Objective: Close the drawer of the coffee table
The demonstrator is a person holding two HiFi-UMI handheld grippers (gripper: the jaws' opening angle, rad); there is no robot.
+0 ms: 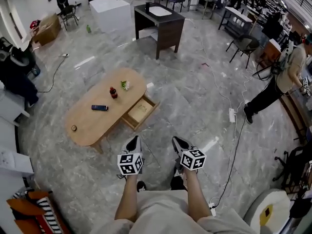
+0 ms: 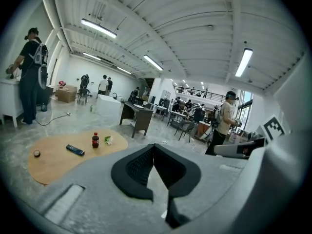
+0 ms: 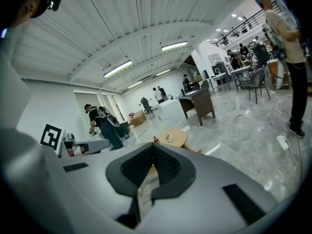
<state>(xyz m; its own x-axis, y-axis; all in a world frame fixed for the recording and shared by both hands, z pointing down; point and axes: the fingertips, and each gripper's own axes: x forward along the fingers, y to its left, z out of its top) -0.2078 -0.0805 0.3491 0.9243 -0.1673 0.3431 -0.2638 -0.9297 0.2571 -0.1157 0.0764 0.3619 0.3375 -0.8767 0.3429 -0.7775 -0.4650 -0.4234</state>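
Grey marble floor carries the oval coffee table (image 1: pixel 105 108), its drawer (image 1: pixel 141 112) standing pulled out. The left gripper (image 1: pixel 133 140) and right gripper (image 1: pixel 177 141) hover short of it, both with jaws pressed together and empty.

The coffee table (image 1: pixel 87 123) stands left of centre in the head view. It is a low oval with a light wooden top, its long axis running from lower left to upper right. The drawer (image 1: pixel 141 112) juts from the table's lower-right long side, pulled open. It is a shallow box of the same light wood, its inside showing from above.
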